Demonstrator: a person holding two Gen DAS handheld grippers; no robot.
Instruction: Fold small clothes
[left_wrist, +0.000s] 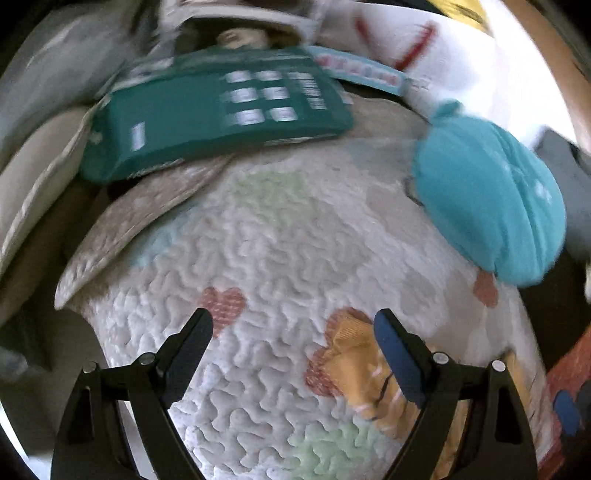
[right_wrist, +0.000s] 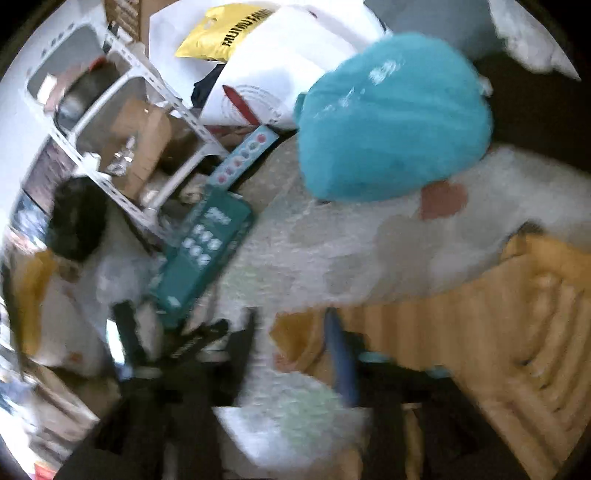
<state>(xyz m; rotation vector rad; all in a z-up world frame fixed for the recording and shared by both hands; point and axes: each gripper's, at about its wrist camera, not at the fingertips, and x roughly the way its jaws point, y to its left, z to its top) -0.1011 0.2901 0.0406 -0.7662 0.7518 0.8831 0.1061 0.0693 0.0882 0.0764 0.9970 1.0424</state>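
A small orange ribbed garment (right_wrist: 480, 317) lies on a white quilted blanket with heart prints (left_wrist: 280, 251). In the left wrist view its edge (left_wrist: 354, 354) sits under my left gripper (left_wrist: 293, 325), which is open and empty just above the blanket. A turquoise folded bundle (left_wrist: 491, 199) rests at the blanket's far right; it also shows in the right wrist view (right_wrist: 391, 114). My right gripper (right_wrist: 295, 332) is blurred, jaws apart, at the near edge of the orange garment.
A dark green box (left_wrist: 218, 110) lies at the blanket's far edge. A white bag with red marks (left_wrist: 424, 40) and a yellow bag (right_wrist: 221, 33) sit behind. A white metal shelf rack (right_wrist: 122, 122) with boxes stands to the left.
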